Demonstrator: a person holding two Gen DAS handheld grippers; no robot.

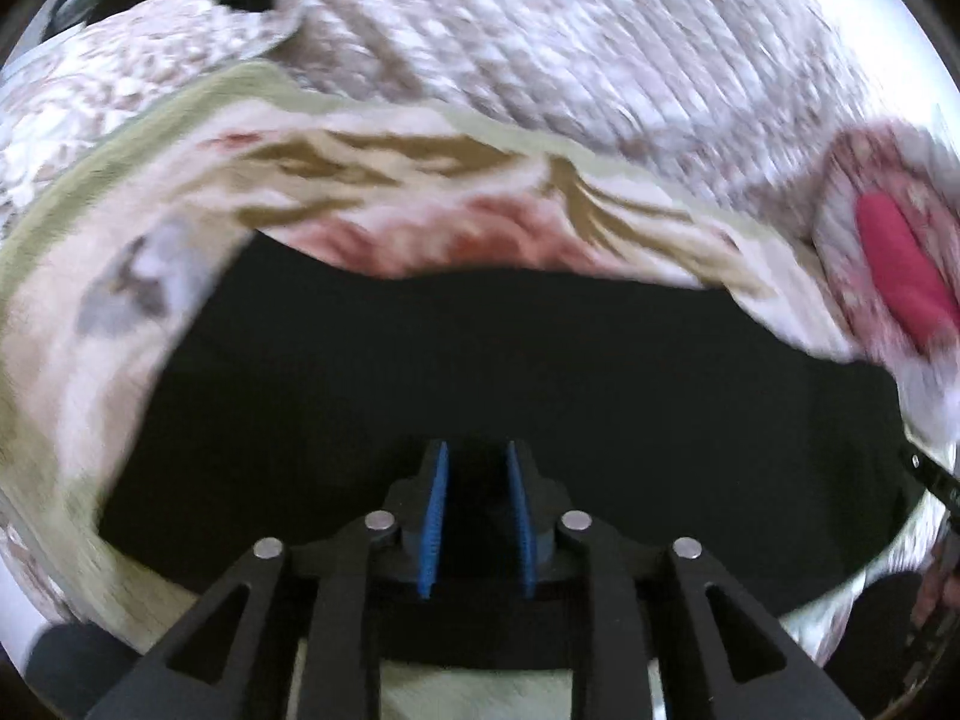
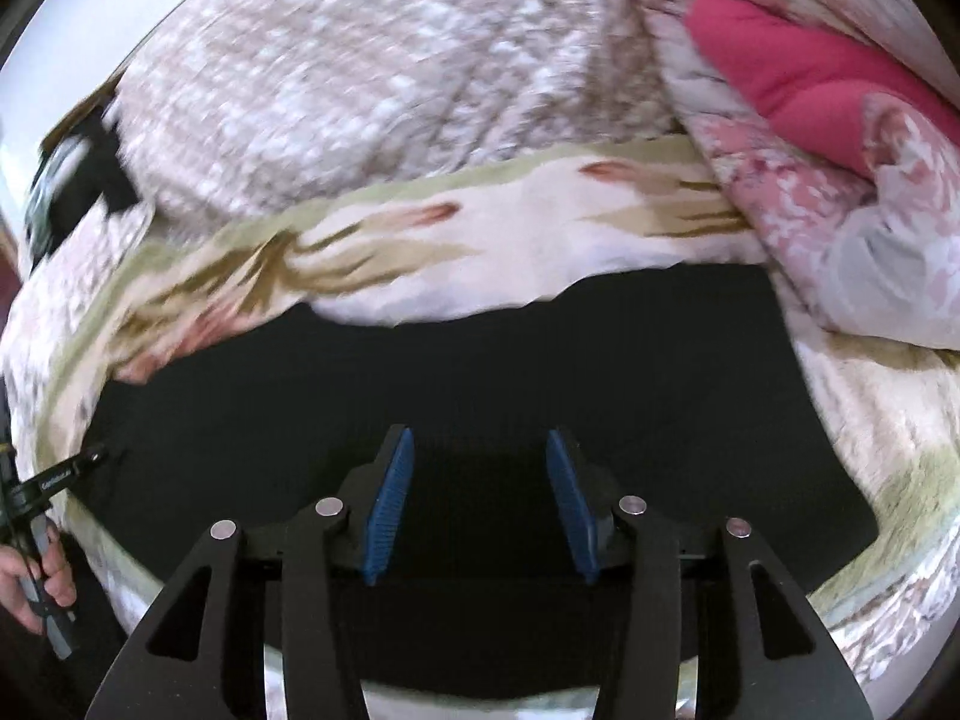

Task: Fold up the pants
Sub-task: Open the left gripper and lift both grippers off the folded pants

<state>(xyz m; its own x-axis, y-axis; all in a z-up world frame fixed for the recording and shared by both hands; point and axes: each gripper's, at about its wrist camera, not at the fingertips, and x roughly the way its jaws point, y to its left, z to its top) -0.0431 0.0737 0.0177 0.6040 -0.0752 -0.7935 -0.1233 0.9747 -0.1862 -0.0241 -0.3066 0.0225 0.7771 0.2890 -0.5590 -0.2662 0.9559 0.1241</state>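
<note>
The black pants (image 1: 480,360) lie flat on a floral bedsheet (image 1: 420,192) and fill the lower middle of both views; they also show in the right wrist view (image 2: 480,372). My left gripper (image 1: 477,456) is over the pants with its blue pads a small gap apart and nothing between them. My right gripper (image 2: 480,444) is open wider over the same cloth, empty. The left gripper's tip (image 2: 90,456) shows at the left edge of the right wrist view, and the right gripper's tip (image 1: 924,468) at the right edge of the left wrist view.
A textured white and beige blanket (image 1: 570,30) lies behind the sheet. A rumpled pink floral quilt with a magenta lining (image 2: 798,78) is heaped at the right. A dark object (image 2: 78,180) sits at the bed's far left. A hand (image 2: 30,576) holds the left gripper's handle.
</note>
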